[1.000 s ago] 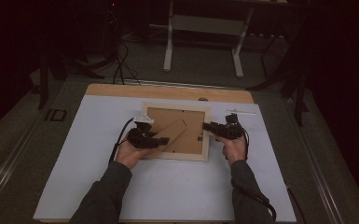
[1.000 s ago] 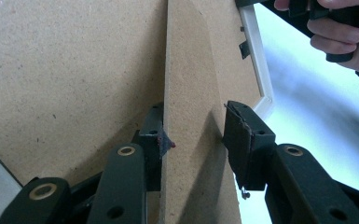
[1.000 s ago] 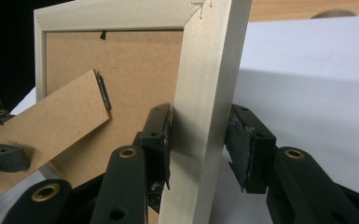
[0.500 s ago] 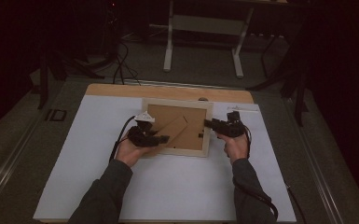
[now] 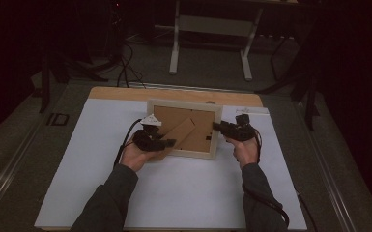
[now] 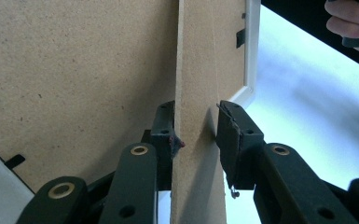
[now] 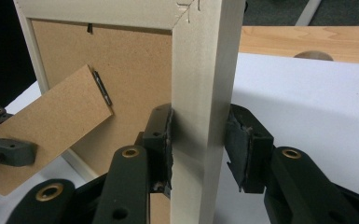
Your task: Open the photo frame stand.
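Jaws: left gripper (image 6: 195, 128) has just been closing around the easel stand (image 6: 196, 93), one pad touching; right gripper (image 7: 199, 140) clamps the picture frame (image 5: 183, 126) rail, tilted up off the white mat (image 5: 174, 193) | risk: thin stand could snap or tear its hinge if pulled hard; frame may twist out of the one-sided hold

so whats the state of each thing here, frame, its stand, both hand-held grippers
picture frame: back side up, near edge raised off the white mat
stand: swung out from the frame's backing, not folded flat
left hand-held gripper: jaws astride the stand, just been closing; one pad touches, the other shows a gap
right hand-held gripper: shut on the frame's right rail
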Action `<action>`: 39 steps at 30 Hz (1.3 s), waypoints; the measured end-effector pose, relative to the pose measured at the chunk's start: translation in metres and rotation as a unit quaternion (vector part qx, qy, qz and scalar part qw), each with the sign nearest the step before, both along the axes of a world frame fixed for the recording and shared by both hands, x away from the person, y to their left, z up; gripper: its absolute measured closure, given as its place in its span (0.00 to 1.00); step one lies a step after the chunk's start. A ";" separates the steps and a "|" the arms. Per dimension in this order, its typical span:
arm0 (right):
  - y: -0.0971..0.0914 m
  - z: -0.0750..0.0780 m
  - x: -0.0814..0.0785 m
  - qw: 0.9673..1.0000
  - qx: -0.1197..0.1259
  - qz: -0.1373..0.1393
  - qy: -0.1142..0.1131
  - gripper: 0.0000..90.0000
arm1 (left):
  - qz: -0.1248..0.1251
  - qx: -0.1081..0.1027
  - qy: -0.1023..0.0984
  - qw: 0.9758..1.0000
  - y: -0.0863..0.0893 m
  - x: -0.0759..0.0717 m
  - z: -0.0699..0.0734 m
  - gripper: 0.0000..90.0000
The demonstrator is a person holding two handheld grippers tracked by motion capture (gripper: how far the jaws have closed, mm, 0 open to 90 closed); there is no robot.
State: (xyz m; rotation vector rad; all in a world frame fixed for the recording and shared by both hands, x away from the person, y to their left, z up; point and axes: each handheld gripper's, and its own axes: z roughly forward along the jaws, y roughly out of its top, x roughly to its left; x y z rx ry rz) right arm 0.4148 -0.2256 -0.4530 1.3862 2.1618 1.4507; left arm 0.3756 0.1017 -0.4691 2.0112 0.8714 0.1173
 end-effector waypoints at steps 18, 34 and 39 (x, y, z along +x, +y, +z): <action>0.007 0.008 -0.003 0.999 -0.020 -0.001 -0.031 0.69 | 0.015 0.014 -0.024 0.999 -0.002 -0.002 0.005 0.80; 0.013 0.015 -0.002 0.998 -0.028 -0.004 -0.047 0.67 | 0.020 0.020 -0.036 0.999 -0.005 -0.006 0.005 0.81; 0.014 0.015 -0.002 0.998 -0.034 -0.003 -0.051 0.66 | 0.024 0.024 -0.036 0.999 -0.006 -0.007 0.002 0.81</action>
